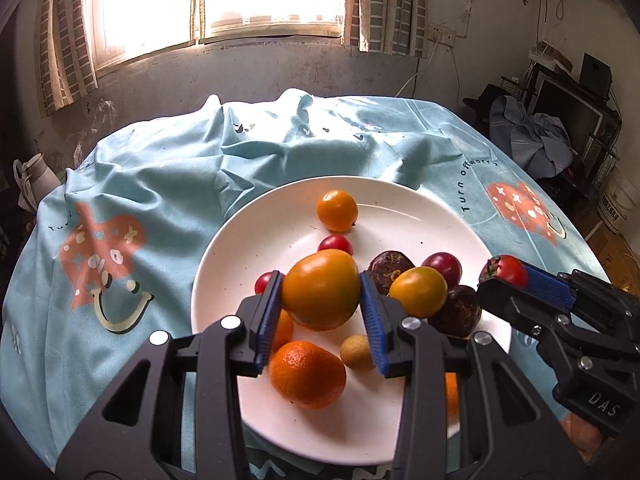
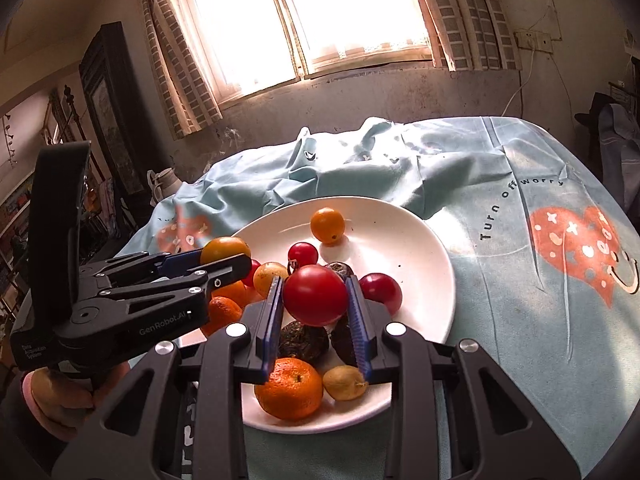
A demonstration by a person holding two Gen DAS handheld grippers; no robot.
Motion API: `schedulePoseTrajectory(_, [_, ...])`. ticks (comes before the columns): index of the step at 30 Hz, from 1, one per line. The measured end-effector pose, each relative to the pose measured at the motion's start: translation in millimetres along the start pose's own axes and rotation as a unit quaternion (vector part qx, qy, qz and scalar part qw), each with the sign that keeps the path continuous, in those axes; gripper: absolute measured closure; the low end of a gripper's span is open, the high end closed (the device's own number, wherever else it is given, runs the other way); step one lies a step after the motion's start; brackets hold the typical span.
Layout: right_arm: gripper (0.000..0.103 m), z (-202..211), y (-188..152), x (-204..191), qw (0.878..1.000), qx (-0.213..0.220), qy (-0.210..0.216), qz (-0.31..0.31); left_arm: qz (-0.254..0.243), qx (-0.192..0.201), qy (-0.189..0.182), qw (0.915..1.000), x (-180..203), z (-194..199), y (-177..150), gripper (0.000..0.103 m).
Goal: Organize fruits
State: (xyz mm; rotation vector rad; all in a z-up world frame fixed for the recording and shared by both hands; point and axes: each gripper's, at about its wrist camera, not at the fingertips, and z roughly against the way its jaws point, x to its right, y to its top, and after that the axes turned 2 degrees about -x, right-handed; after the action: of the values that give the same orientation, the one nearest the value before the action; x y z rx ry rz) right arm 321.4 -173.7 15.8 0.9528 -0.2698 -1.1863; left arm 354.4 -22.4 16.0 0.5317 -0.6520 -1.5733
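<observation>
1. we grip one fruit in each hand above the plate (image 1: pixel 224 248): left gripper (image 1: pixel 321 292) clamps the yellow tomato (image 1: pixel 320 288), right gripper (image 2: pixel 316 300) the red tomato (image 2: pixel 316 294)
2. step in hand, we judge: carrying both off the pile
3. next we need a sorting spot; none shows on the cloth (image 1: pixel 160 184)

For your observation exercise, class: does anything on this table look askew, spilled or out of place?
Only the light blue printed tablecloth: it is rumpled into folds behind the round white plate instead of lying flat. No fruit has spilled onto the cloth, and nothing looks damaged.
</observation>
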Motion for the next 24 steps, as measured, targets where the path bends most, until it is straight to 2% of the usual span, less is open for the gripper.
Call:
schedulePoseTrajectory(6, [0.071,-10.5,2.2,-6.1,1.0,-0.005,0.001,0.013,0.005,-0.009,0.015,0.9998,-6.6,-13.8,0.4,0.064])
schedulePoseTrajectory(8, [0.067,-13.0,3.6,-7.6,1.0,-0.011,0.002,0.017,0.006,-0.009,0.02,0.9997,-8.6,-11.4,-0.3,0.062])
schedulePoseTrajectory(10, [0.042,-8.9,2.2,-9.1,1.0,-0.009,-0.003,0.016,0.008,0.003,0.034,0.9994,-9.8,-0.8,-2.7,0.034])
schedulePoseTrajectory(11, [0.038,-4.0,1.6,-9.9,1.0,-0.002,-0.004,0.015,0.011,0.017,0.048,0.9987,-10.7,8.1,-4.7,0.015])
schedulePoseTrajectory(12, [0.037,1.9,0.7,-10.5,1.0,0.004,-0.002,0.015,0.011,0.032,0.057,0.9978,-11.3,18.2,-6.9,0.012])
schedulePoseTrajectory(15, [0.037,18.3,-4.3,-16.9,1.0,-0.003,0.006,0.02,0.002,0.042,0.055,0.9976,-10.4,45.0,-14.8,0.007])
schedulePoseTrajectory(17, [0.032,32.7,-12.7,-23.1,0.999,-0.005,0.016,0.029,-0.002,0.048,0.056,0.9973,-10.2,64.9,-25.4,0.004])
schedulePoseTrajectory(18, [0.029,40.4,-18.8,-27.0,0.999,-0.007,0.019,0.035,-0.005,0.052,0.055,0.9971,-10.2,75.3,-32.9,0.003])
schedulePoseTrajectory(20, [0.004,55.4,-34.0,-34.9,0.999,-0.009,0.017,0.049,-0.006,0.055,0.056,0.9969,-10.6,94.9,-52.6,0.002])
schedulePoseTrajectory(24, [0.001,81.3,-71.1,-42.8,0.997,-0.015,0.002,0.081,-0.006,0.054,0.056,0.997,-11.5,122.0,-99.8,0.002])
